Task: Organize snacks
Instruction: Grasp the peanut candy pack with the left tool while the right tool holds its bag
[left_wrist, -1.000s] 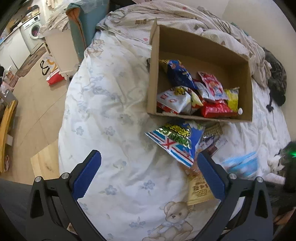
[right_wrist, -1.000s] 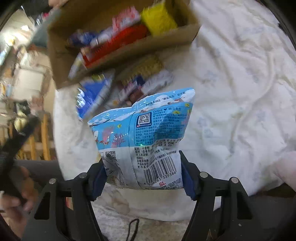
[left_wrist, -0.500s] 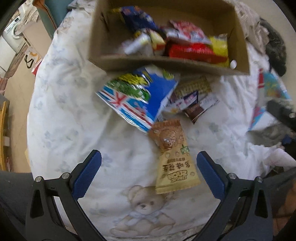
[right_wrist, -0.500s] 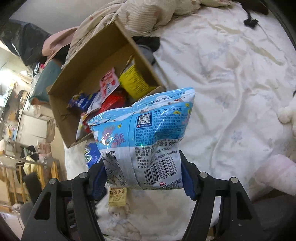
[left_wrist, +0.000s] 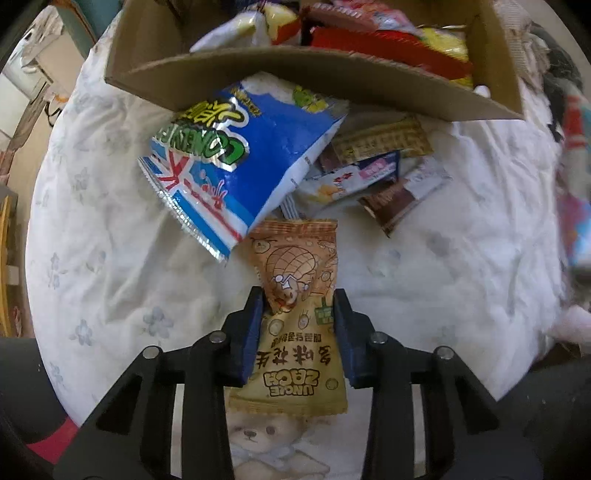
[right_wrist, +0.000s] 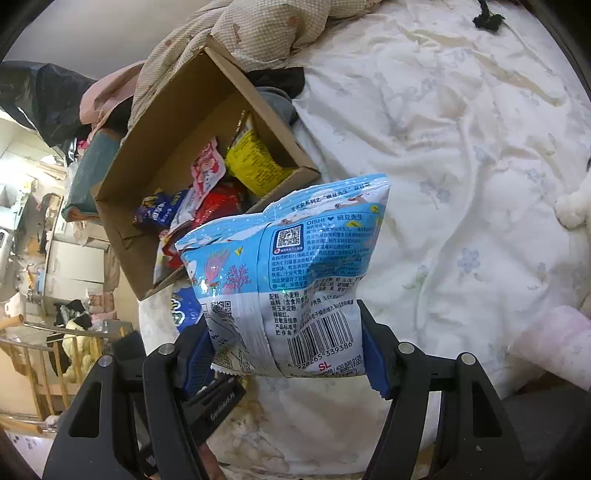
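Low in the left wrist frame, the left gripper (left_wrist: 298, 295) is closing its jaws on a tan "UNCLE ZACH" peanut packet (left_wrist: 295, 295) lying on the floral bedsheet (left_wrist: 110, 258). The right gripper (right_wrist: 286, 332), jaws half apart, clamps a puffy light-blue "OISHI" bag (right_wrist: 291, 273) at frame centre, near the cardboard box (right_wrist: 177, 122).

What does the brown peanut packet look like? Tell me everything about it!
The peanut packet is a small tan and brown plastic pouch with crimped ends, a cartoon peanut drawing and the words "UNCLE ZOCH". It lies flat on the flowered white bedsheet, its far end by the blue chip bag. The left gripper is closing around its middle, blue pads on either side, and the pouch looks pinched narrower there.
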